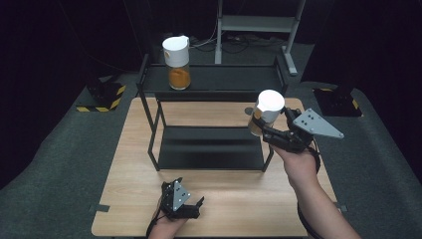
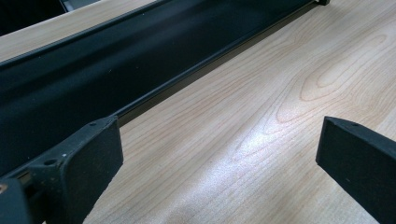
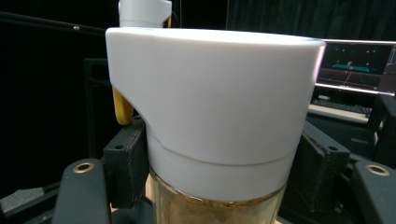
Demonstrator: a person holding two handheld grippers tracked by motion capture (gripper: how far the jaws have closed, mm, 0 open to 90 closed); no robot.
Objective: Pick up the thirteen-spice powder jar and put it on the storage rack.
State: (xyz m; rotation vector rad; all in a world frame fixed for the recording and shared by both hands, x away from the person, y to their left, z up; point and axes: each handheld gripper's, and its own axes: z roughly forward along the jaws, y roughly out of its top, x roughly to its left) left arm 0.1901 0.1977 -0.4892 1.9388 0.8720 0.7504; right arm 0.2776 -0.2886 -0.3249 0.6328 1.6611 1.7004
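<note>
A clear jar with a white lid point(image 1: 267, 110) and tan contents hangs in the air at the right end of the black two-tier shelf point(image 1: 214, 78). My right gripper point(image 1: 263, 125) is shut on it. In the right gripper view the jar's white lid point(image 3: 210, 102) is close up, with a black pad point(image 3: 128, 163) pressed against each side. A second jar with a white lid point(image 1: 177, 62) and orange powder stands on the shelf's top tier at the left. My left gripper point(image 1: 191, 199) rests low over the table's front edge, open, its pads point(image 2: 95, 158) wide apart over bare wood.
The wooden table point(image 1: 129, 189) carries the shelf at its back half. A small round grey disc point(image 1: 249, 110) lies on the table behind the held jar. Dark floor surrounds the table, and a metal stand point(image 1: 256, 24) rises behind it.
</note>
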